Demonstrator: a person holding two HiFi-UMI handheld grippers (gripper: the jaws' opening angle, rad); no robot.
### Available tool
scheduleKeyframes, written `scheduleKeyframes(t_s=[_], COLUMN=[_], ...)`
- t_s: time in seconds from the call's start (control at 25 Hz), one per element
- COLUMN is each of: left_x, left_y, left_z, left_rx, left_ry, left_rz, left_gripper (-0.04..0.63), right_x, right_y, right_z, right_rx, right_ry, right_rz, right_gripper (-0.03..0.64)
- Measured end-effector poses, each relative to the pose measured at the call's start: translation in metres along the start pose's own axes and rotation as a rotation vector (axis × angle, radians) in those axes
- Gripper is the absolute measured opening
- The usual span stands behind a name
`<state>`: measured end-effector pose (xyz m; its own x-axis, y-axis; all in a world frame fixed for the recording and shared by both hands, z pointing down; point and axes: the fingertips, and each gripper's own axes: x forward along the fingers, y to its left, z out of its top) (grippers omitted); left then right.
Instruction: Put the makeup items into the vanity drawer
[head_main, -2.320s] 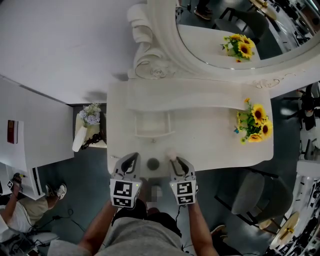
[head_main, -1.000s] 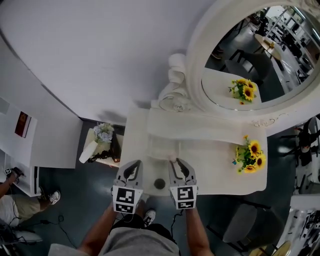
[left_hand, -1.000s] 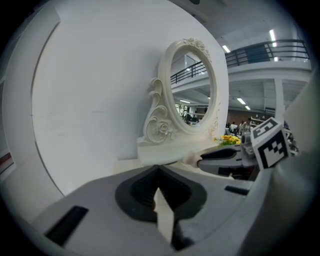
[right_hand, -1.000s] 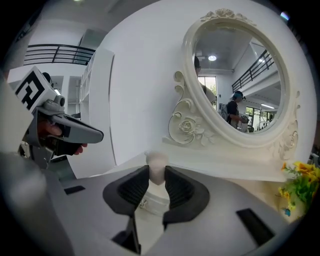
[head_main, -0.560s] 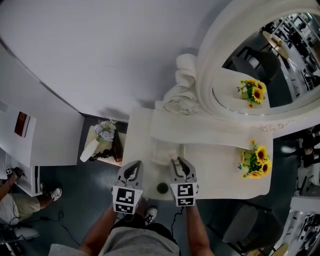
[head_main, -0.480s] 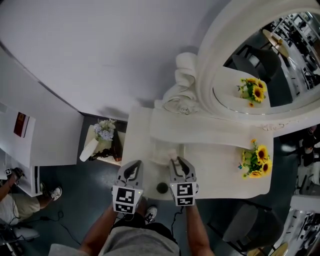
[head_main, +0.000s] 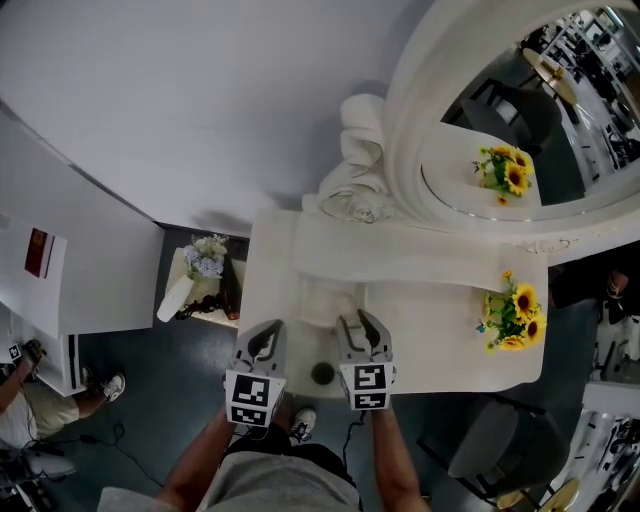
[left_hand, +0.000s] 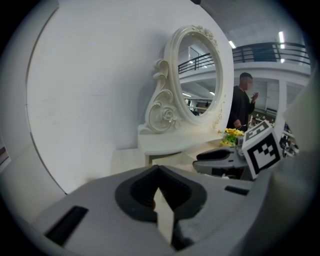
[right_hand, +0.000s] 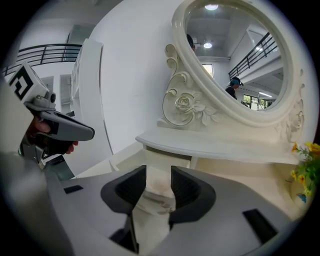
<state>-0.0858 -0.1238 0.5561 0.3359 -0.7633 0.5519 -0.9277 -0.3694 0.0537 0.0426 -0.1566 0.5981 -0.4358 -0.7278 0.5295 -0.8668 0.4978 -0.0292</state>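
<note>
White worktop (head_main: 440, 330) fills the head view. Its vanity drawer (head_main: 322, 298) stands open above the left hand-held gripper (head_main: 266, 332) and right hand-held gripper (head_main: 358, 322). A dark round thing (head_main: 322, 374), too small to name, lies between them; sunflowers (head_main: 515, 318) sit far right.

Left gripper view: jaws pressed together, empty.

Right gripper view: the jaws have just been opening, with a cream makeup puff (right_hand: 159, 192) between the pads, over the drawer. It looks light and squashy, so a gentle pinch across the middle should suit. The shelf (right_hand: 220, 145) overhangs the drawer.
</note>
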Motion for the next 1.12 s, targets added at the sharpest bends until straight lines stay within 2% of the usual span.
scheduleKeyframes(t_s=[0.08, 0.52, 1.12], left_x=[0.0, -0.016, -0.086], left_y=[-0.001, -0.011, -0.062], left_z=[0.0, 0.01, 0.048], left_rx=[0.001, 0.02, 0.092], left_ry=[-0.001, -0.038, -0.186], left_rz=[0.001, 0.005, -0.021], left_gripper=[0.0, 0.0, 0.0], right_x=[-0.001, -0.024, -0.146], right_y=[-0.002, -0.005, 0.009], right_z=[0.0, 0.013, 0.063], right_rx=[0.006, 0.0, -0.013], right_ry=[-0.005, -0.049, -0.263], right_rz=[-0.001, -0.029, -0.097], right_gripper=[0.163, 0.164, 0.148])
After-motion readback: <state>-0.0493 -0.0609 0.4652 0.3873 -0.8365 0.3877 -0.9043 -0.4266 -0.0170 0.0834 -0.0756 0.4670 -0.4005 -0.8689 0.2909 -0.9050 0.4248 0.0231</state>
